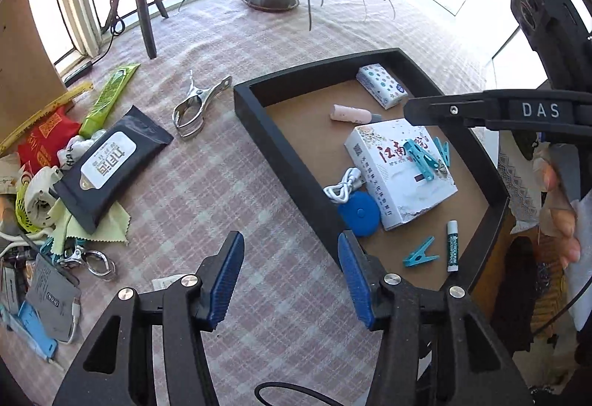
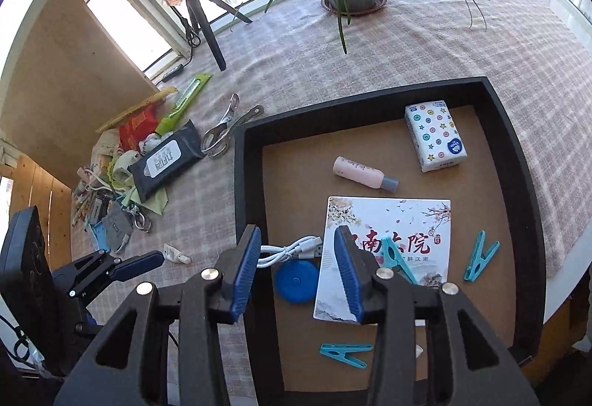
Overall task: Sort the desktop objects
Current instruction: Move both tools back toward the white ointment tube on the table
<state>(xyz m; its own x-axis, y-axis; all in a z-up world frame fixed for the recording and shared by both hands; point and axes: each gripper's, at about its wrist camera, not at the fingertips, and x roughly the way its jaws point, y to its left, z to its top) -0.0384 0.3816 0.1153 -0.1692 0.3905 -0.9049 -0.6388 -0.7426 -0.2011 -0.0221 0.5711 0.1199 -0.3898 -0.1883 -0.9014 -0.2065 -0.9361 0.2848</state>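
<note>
Only in the left wrist view: lip balm stick (image 1: 453,245) upright-lettered near the black tray (image 1: 292,162) front wall, and a person's fingers (image 1: 562,221) at the right edge. Only in the right wrist view: third turquoise clothespin (image 2: 481,255) clear of the white printed box (image 2: 388,221), and a small white tube (image 2: 177,255) on the checked tablecloth (image 2: 407,47).

Inside the tray, largest first: white printed box with red characters, dotted tissue pack (image 2: 434,136), pink bottle (image 2: 364,173) on its side, coiled white cable (image 2: 292,250), blue round tape measure (image 2: 297,282), turquoise clothespins.

Left of the tray, an unsorted heap: dark wipes pack (image 1: 111,165), steel clamp (image 1: 196,106).

Left gripper (image 1: 291,276) spread, empty, over the tray's near corner. Right gripper (image 2: 296,271) spread, empty, above cable and tape measure.
</note>
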